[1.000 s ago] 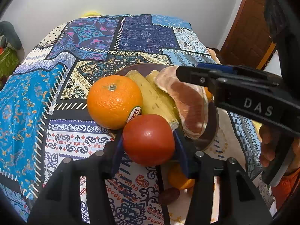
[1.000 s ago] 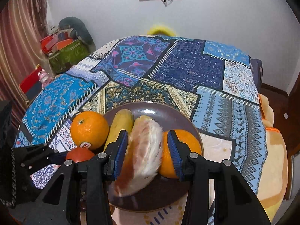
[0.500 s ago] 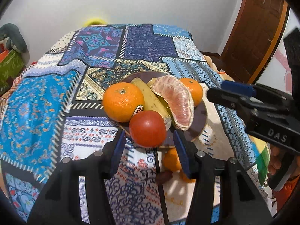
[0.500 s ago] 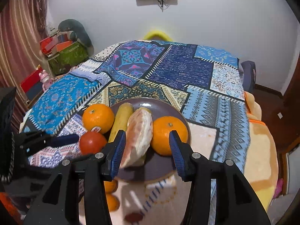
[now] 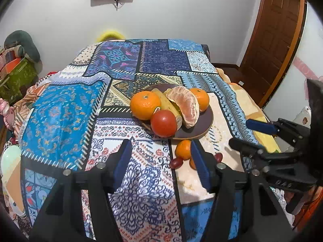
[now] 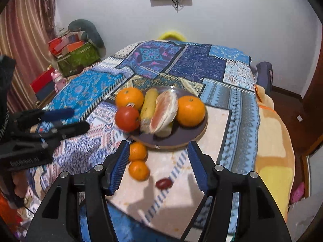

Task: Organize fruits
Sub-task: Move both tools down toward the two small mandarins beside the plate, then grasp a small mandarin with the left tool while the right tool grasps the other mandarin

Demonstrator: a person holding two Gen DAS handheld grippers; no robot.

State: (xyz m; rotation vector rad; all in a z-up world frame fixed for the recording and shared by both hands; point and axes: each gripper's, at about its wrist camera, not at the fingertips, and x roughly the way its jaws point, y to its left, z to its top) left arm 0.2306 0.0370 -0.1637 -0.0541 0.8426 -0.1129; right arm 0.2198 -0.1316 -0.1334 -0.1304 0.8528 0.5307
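Dark brown plate (image 6: 198, 132) on patchwork bedspread (image 5: 66, 109), loaded with 5 pieces: large orange (image 5: 145, 104) at its left edge, red tomato (image 5: 163, 123) at its near-left edge, banana (image 6: 149, 105) and peeled pomelo segment (image 6: 164, 111) across its middle, second orange (image 6: 190, 111) at its right side. Off the plate, just beyond its near rim: 2 small tangerines (image 6: 138, 162), 1 touching the rim or nearly so, plus a dark red date (image 6: 164, 183) near them; possibly 2 more dates in the left wrist view, partly hidden behind a finger.

Left gripper (image 5: 159, 163) angled down toward the plate's near-left side, jaws just been opening, parted, nothing between the pads. Right gripper (image 6: 158, 164) angled down toward the plate's near rim, jaws likewise just been opening, parted, holding nothing, tangerines just beside its left finger (image 6: 119, 167). Both grippers short of the plate, touching no fruit.
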